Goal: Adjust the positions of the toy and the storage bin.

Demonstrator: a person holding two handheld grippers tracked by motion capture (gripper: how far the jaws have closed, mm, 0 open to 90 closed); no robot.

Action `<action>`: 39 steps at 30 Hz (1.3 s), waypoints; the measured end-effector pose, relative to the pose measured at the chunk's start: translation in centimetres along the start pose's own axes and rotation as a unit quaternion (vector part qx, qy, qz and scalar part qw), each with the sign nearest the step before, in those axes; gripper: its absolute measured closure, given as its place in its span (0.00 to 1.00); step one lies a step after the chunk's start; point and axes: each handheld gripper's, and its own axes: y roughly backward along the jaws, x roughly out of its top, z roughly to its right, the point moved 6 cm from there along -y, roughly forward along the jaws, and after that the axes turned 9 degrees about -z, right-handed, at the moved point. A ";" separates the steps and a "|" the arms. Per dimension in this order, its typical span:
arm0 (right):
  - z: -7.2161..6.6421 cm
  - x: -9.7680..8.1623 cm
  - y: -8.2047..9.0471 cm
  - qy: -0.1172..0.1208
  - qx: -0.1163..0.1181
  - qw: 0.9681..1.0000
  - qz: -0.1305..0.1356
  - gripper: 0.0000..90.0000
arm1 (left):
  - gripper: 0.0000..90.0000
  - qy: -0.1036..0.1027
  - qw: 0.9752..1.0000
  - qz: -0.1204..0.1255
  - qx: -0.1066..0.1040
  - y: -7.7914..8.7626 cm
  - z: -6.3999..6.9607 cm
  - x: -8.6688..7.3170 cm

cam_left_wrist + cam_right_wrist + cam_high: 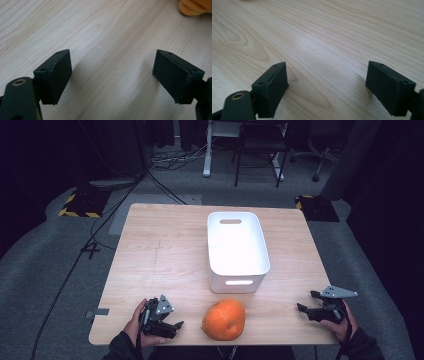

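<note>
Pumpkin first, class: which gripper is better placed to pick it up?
Probably the left gripper: open, it sits close beside the pumpkin. The right gripper, also open, is farther off on the table.

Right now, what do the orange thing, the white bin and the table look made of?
Orange thing: matte, lobed skin, likely a pumpkin, real or fake unclear.
White bin: smooth, moulded, probably plastic, with handle slots.
Table: pale wood grain, possibly laminate.

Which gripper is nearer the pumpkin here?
The left. The left gripper sits just left of the pumpkin, open and not touching it. The right gripper is open too, farther off toward the table's right edge.
</note>
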 end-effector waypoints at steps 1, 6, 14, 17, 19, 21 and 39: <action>0.0 0.0 0.0 0.000 0.000 1.000 0.000 0.20 | 0.18 -0.013 1.000 0.003 -0.002 0.0 0.3 0.2; 0.0 0.0 0.0 0.000 0.000 1.000 0.000 0.20 | 0.18 -0.023 1.000 -0.001 -0.008 0.0 1.4 0.7; 0.0 0.0 0.0 0.000 0.000 1.000 0.000 0.20 | 0.19 -0.056 0.998 0.006 -0.018 0.3 3.1 1.7; 0.0 0.0 0.0 0.000 0.000 1.000 0.000 0.20 | 0.19 -0.064 0.998 0.014 -0.023 0.8 3.6 2.1; 0.0 0.0 0.0 0.000 0.000 1.000 0.000 0.20 | 0.19 -0.064 0.998 0.017 -0.023 0.9 3.8 2.3; 0.0 0.0 0.0 0.000 0.000 1.000 0.000 0.20 | 0.19 -0.068 0.997 0.021 -0.023 1.2 4.2 2.6; 0.0 0.0 0.0 0.001 -0.001 1.000 0.000 0.20 | 0.18 -0.094 0.991 0.086 -0.028 4.0 6.9 5.0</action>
